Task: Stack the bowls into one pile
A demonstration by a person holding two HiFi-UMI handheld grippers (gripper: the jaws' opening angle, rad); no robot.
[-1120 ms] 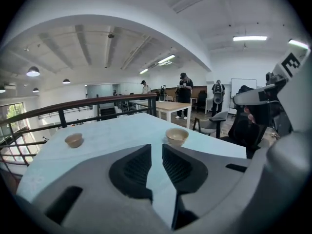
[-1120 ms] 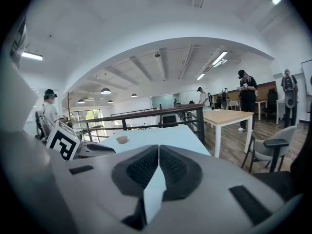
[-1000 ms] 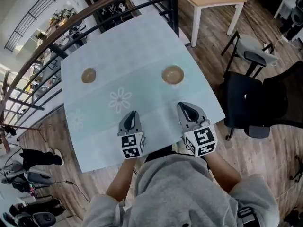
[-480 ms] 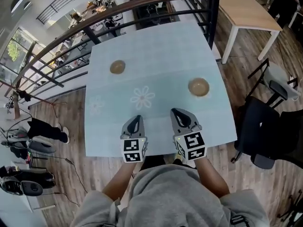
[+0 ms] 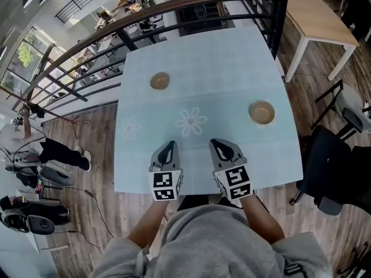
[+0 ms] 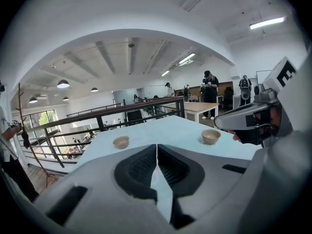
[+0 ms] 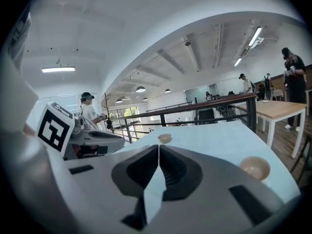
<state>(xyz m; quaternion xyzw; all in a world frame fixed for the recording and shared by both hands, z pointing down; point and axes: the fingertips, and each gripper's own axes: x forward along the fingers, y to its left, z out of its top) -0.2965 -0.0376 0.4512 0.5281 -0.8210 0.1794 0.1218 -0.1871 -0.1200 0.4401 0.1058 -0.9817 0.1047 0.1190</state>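
Observation:
Two tan bowls stand apart on a pale blue table (image 5: 197, 51). One bowl (image 5: 160, 81) sits far left, seen also as a small bowl (image 6: 121, 141) in the left gripper view and a distant bowl (image 7: 165, 138) in the right gripper view. The other bowl (image 5: 261, 112) sits at the right, showing as a bowl (image 6: 211, 136) and a bowl (image 7: 255, 167) in the gripper views. My left gripper (image 5: 168, 147) and right gripper (image 5: 218, 144) hover side by side over the table's near edge, both shut and empty, well short of the bowls.
A dark railing (image 5: 174, 7) runs along the table's far side. A wooden table (image 5: 316, 16) stands at the back right and a black chair (image 5: 336, 167) at the right. People stand in the background (image 6: 210, 84). A flower print (image 5: 191, 121) marks the table's middle.
The view has swung, so the table and both bowls have shifted right in the picture. Both grippers stay near the table's front edge, now closer together.

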